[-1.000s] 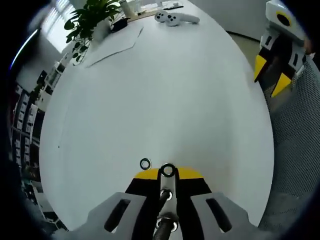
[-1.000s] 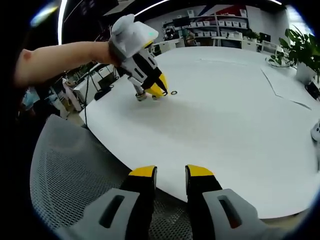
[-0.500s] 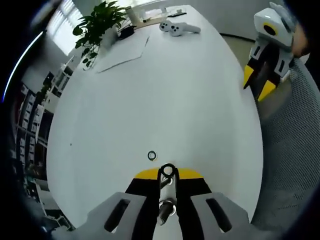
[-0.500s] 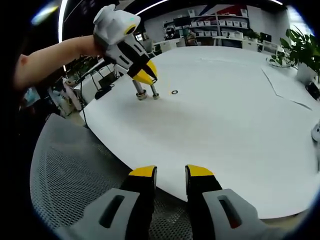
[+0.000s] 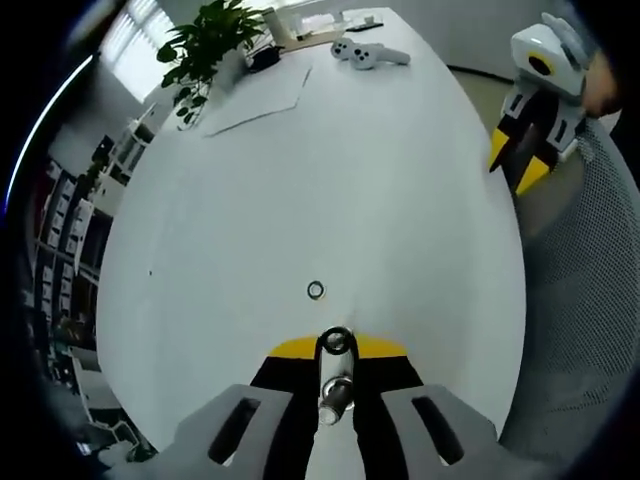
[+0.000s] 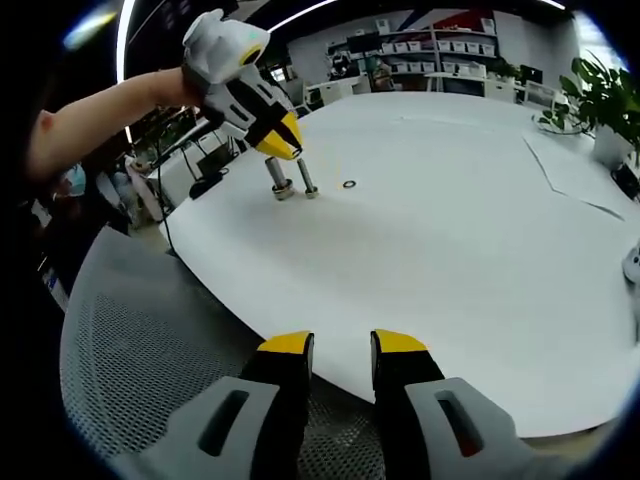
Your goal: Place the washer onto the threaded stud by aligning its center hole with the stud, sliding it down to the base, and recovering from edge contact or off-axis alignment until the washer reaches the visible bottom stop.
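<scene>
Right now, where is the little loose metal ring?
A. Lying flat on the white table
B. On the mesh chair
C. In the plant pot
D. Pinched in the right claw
A: the ring lies flat on the bare white table, just beyond the left claw; in the right gripper view it sits beside the two upright studs.

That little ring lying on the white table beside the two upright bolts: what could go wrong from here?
The washer lies flat on the table, so the left tool may struggle to get under it and could push it away. That tool hangs just above the two studs and might knock one over. The studs stand near the table's edge, so a bumped part could roll off.
</scene>
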{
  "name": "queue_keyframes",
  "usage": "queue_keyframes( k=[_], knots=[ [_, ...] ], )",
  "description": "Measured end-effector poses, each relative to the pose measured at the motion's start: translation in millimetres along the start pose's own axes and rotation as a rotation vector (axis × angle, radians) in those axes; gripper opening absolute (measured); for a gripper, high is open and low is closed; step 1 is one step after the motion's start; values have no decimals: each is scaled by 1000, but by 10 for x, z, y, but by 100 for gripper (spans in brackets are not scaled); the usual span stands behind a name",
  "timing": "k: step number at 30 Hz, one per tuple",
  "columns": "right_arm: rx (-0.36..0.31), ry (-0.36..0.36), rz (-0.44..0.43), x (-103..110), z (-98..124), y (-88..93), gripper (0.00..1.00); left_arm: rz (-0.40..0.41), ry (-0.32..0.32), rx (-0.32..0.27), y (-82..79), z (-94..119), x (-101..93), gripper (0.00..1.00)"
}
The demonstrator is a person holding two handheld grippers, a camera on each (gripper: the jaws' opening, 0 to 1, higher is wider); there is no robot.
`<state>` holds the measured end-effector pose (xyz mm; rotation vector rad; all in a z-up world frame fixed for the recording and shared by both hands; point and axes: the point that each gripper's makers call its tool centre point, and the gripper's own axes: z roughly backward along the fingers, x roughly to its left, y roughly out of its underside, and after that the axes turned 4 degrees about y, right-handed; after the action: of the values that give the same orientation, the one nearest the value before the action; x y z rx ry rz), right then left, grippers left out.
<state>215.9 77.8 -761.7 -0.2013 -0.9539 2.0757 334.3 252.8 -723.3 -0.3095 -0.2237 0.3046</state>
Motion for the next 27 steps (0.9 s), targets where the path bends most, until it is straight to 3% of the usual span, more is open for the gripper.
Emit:
queue_keyframes(
  k=[10, 27],
  knots=[
    [2, 0, 1, -1, -1, 2, 25, 36, 16, 18, 71, -83, 73, 8],
    [5, 2, 3, -7, -4, 5, 25, 66, 69, 27, 120, -273, 36, 8]
  ],
)
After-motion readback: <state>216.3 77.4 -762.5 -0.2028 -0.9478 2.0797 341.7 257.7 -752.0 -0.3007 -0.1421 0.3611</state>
